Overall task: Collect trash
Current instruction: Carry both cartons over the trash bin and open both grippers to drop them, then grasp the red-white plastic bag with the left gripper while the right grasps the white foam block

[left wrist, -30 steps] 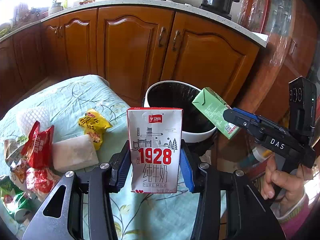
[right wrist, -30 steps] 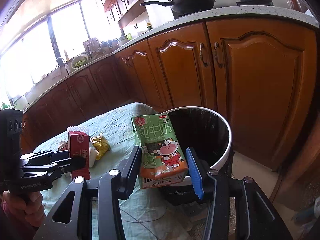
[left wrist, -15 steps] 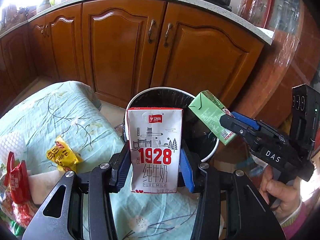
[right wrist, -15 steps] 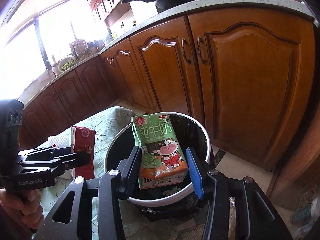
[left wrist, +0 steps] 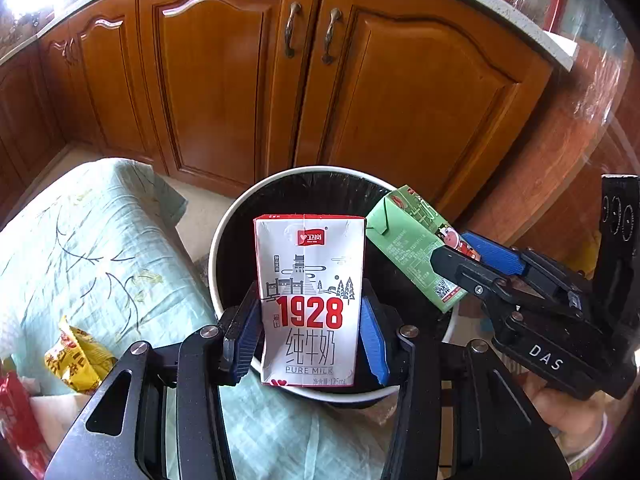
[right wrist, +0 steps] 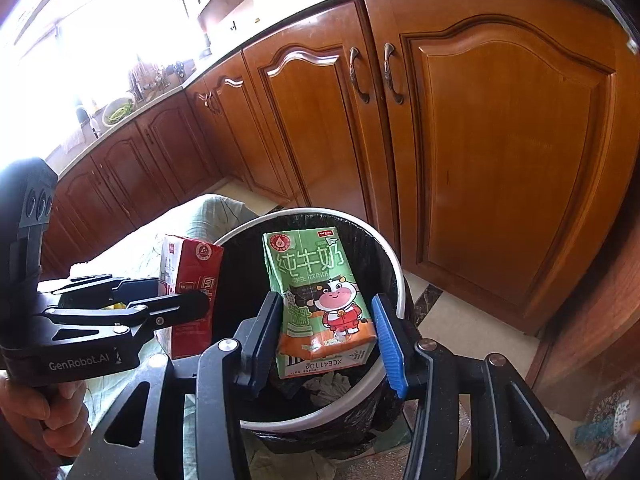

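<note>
My left gripper (left wrist: 310, 330) is shut on a white and red "1928" milk carton (left wrist: 310, 300), upright over the near rim of the round bin (left wrist: 224, 236) lined with a black bag. My right gripper (right wrist: 326, 332) is shut on a green milk carton (right wrist: 316, 300) and holds it over the bin's opening (right wrist: 394, 264). The right gripper with the green carton (left wrist: 412, 248) shows at the right of the left wrist view. The left gripper with the red-sided carton (right wrist: 192, 280) shows at the left of the right wrist view. Crumpled trash lies in the bin.
A table with a pale green cloth (left wrist: 100, 248) stands left of the bin. On it lie a yellow wrapper (left wrist: 78, 356), a red wrapper (left wrist: 18, 412) and a white packet. Wooden cabinet doors (left wrist: 400, 92) stand close behind the bin.
Both grippers have moved from over the table toward the bin with their cartons. Both cartons now hang over the bin. The trash pile on the table has slid out to the left.
</note>
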A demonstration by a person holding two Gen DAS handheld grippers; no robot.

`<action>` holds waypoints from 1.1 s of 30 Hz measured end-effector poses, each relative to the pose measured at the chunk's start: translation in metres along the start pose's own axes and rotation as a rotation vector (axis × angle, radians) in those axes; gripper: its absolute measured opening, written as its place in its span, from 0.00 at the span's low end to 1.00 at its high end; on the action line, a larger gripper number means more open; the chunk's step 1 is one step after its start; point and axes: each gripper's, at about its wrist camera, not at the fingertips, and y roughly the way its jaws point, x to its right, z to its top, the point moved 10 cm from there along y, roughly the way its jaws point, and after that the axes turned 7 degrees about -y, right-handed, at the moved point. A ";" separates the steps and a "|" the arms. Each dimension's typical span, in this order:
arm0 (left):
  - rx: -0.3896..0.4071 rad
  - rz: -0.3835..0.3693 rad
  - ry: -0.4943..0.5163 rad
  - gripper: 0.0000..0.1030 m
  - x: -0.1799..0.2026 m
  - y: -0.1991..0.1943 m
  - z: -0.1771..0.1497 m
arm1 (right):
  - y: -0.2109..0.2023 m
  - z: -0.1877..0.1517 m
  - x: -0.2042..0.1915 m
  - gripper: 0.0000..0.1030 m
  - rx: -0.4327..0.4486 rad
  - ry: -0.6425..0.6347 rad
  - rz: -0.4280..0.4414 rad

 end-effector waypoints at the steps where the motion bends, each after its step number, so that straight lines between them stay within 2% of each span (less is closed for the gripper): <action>1: -0.006 0.001 -0.001 0.43 0.000 0.003 0.000 | 0.001 0.000 0.001 0.46 -0.004 -0.002 -0.002; 12: -0.054 0.013 0.001 0.45 -0.001 0.014 -0.004 | 0.006 0.001 0.011 0.49 -0.013 0.067 0.049; 14: -0.049 0.015 -0.001 0.55 -0.001 0.012 -0.003 | 0.001 0.001 0.009 0.51 0.000 0.075 0.053; 17: -0.030 0.006 -0.017 0.63 -0.005 0.005 -0.002 | -0.008 0.000 0.004 0.57 0.022 0.082 0.064; 21: 0.001 -0.002 -0.047 0.64 -0.013 -0.010 -0.008 | -0.021 -0.001 -0.007 0.79 0.072 0.111 0.095; 28: 0.108 0.004 -0.138 0.68 -0.043 -0.052 -0.041 | -0.036 -0.018 -0.044 0.86 0.103 0.134 0.154; 33: 0.163 0.048 -0.180 0.68 -0.069 -0.084 -0.069 | -0.041 -0.029 -0.082 0.87 0.103 0.131 0.212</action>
